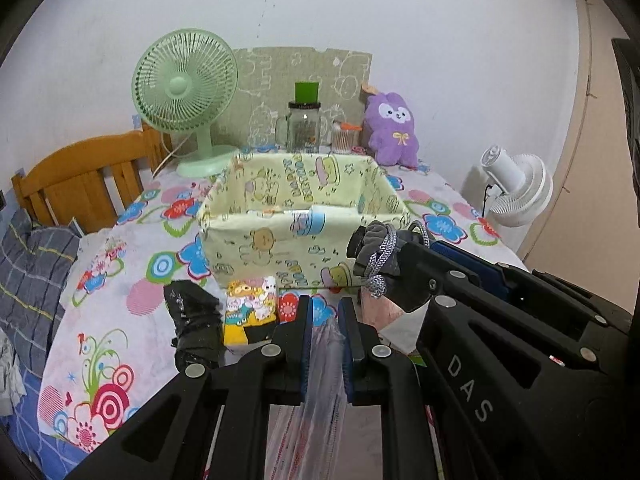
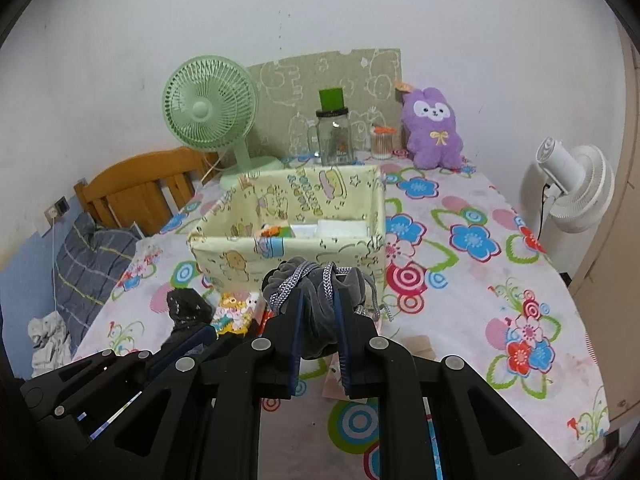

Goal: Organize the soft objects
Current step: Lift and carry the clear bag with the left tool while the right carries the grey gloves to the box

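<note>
Two black grippers are clamped on soft things at the bottom of both frames: the left gripper [image 1: 324, 320] pinches a thin clear plastic bag with pink print [image 1: 324, 360], and the right gripper [image 2: 318, 312] squeezes a grey velvet drawstring pouch [image 2: 320, 292]. Mid-frame, just beyond them, sits the pale yellow cartoon-print fabric basket [image 2: 224, 256] on the flowered tablecloth [image 2: 472, 280].
</note>
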Demonstrator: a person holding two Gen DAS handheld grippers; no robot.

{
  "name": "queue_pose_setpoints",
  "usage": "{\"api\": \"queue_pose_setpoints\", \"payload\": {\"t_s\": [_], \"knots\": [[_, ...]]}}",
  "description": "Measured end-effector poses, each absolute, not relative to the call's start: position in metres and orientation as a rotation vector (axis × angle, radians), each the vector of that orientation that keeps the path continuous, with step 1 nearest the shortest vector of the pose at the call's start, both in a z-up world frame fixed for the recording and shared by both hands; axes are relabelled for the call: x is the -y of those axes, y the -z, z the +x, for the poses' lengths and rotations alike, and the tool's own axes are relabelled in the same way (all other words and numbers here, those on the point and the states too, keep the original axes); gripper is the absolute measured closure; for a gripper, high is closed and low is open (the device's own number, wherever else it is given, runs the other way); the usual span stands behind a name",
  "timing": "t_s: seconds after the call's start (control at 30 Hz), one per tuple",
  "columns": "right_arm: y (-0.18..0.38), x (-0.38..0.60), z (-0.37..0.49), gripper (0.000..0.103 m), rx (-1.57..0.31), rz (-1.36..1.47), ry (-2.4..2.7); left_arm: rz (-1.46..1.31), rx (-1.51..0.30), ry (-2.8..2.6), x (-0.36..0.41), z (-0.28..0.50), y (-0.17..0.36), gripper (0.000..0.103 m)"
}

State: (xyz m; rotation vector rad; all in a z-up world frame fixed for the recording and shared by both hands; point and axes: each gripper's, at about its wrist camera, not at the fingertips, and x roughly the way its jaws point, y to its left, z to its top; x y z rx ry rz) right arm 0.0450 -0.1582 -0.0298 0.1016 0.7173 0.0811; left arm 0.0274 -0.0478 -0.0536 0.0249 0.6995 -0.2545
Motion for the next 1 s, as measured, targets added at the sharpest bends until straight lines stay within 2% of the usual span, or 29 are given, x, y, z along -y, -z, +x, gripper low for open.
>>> {"api": "queue_pose_setpoints", "payload": {"t_s": [0.4,1.0], "knots": [[0.001,0.160,0.042,0.085,-0.676,0.105,-0.061,0.046,-0.640,0.259,0.049,0.025,0.025,0.093],[-0.013,0.160,0.067,0.085,-0.653,0.101,-0.039,0.052,-0.607,0.261,0.048,0.048,0.008,0.093]]}}
